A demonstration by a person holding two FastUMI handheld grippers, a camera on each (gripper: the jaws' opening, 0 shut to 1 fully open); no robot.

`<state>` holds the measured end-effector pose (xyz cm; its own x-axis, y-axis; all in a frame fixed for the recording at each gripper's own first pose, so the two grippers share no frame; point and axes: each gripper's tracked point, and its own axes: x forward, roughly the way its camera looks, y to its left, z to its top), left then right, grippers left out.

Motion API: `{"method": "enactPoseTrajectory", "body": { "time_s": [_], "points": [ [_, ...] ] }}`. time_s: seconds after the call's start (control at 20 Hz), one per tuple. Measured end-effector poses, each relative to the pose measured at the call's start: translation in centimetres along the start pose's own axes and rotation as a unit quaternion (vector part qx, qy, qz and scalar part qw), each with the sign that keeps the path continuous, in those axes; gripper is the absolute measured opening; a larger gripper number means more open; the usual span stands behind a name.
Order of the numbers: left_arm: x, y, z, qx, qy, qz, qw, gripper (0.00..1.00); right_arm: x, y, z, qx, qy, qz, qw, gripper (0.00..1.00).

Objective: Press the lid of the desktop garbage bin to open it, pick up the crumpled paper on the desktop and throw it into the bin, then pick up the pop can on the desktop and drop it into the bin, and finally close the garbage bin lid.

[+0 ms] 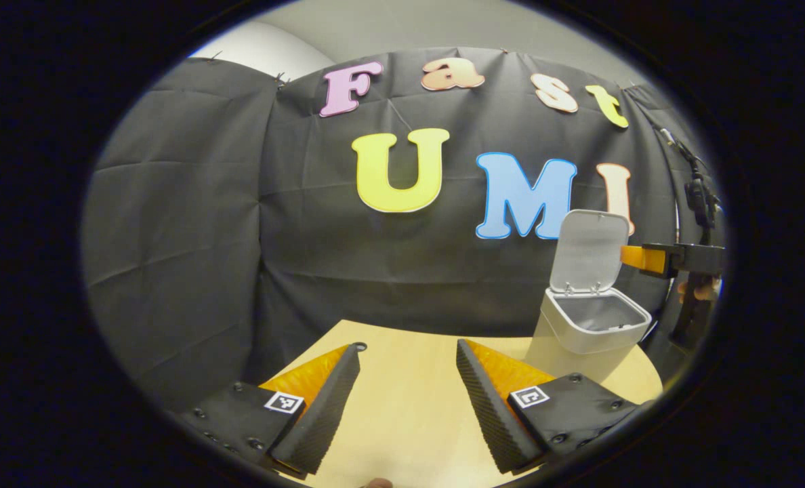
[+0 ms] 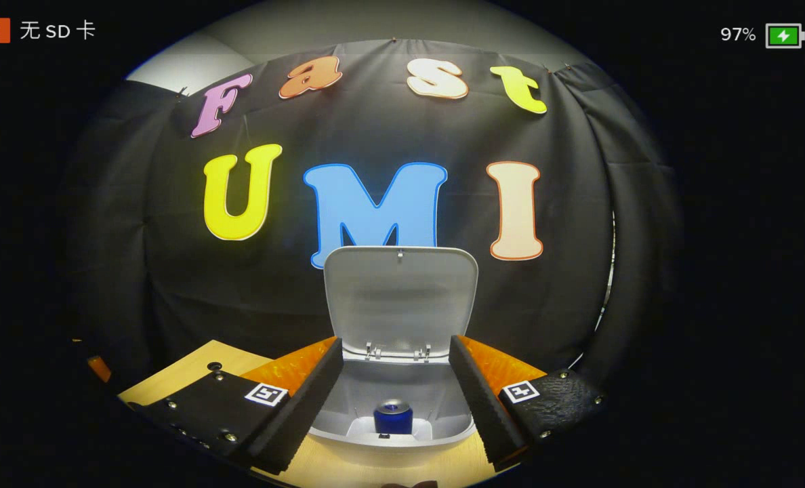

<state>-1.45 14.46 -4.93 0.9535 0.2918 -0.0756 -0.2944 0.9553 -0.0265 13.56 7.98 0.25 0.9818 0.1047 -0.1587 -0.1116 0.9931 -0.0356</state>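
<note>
Right claw (image 2: 396, 383) spread above pop can (image 2: 392, 415) inside open bin (image 2: 402, 298)

Pop can (image 2: 393, 415) in bin (image 2: 396, 434) — lid (image 2: 401, 295) upright behind.

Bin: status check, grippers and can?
Left gripper open, empty, over the table. Right gripper open above the bin. Lid up; pop can inside. Nothing blocking the lid.

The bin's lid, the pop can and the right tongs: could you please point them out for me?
bin's lid (image 2: 402, 298), right gripper view, middle of its raised inner face.
pop can (image 2: 393, 415), right gripper view, its side, inside the bin.
right tongs (image 2: 396, 396), right gripper view, midway between the fingertips.
</note>
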Motion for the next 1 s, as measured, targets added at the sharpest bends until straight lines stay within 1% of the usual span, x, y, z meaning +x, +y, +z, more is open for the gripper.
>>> {"method": "enactPoseTrajectory", "body": {
  "time_s": [0.05,0.1,0.15,0.2,0.4,0.45,0.5,1.0],
  "points": [
    [0.1,-0.1,0.0,0.0,0.0,-0.001,1.0,0.99,-0.1,-0.2,0.2,0.0,-0.003,-0.001,1.0,1.0],
    [0.2,-0.2,-0.1,0.0,0.001,-0.002,1.0,0.95,-0.2,-0.2,0.4,0.0,-0.006,-0.001,1.0,1.0],
    [0.3,-0.3,-0.2,-0.001,0.002,-0.003,1.0,0.95,-0.4,-0.1,0.5,0.001,-0.008,-0.001,1.0,1.0],
    [0.2,-0.4,-0.2,-0.001,0.003,-0.005,1.0,0.99,-0.4,-0.3,0.7,0.0,-0.01,-0.002,1.0,1.0],
    [0.4,-0.9,-0.4,-0.003,0.005,-0.01,1.0,0.99,-0.7,-0.5,1.4,0.005,-0.016,-0.003,1.0,0.99],
    [0.3,-1.0,-0.3,-0.003,0.006,-0.011,1.0,0.95,-0.7,-0.6,1.6,0.006,-0.018,-0.004,1.0,0.99],
    [0.3,-1.1,-0.3,-0.003,0.006,-0.012,1.0,0.99,-0.7,-0.7,1.9,0.006,-0.021,-0.004,1.0,0.99],
    [-0.1,-1.5,-0.1,0.0,0.005,-0.022,1.0,0.99,-0.5,-0.7,7.0,-0.008,-0.065,-0.006,0.998,0.99]
  ]
}}
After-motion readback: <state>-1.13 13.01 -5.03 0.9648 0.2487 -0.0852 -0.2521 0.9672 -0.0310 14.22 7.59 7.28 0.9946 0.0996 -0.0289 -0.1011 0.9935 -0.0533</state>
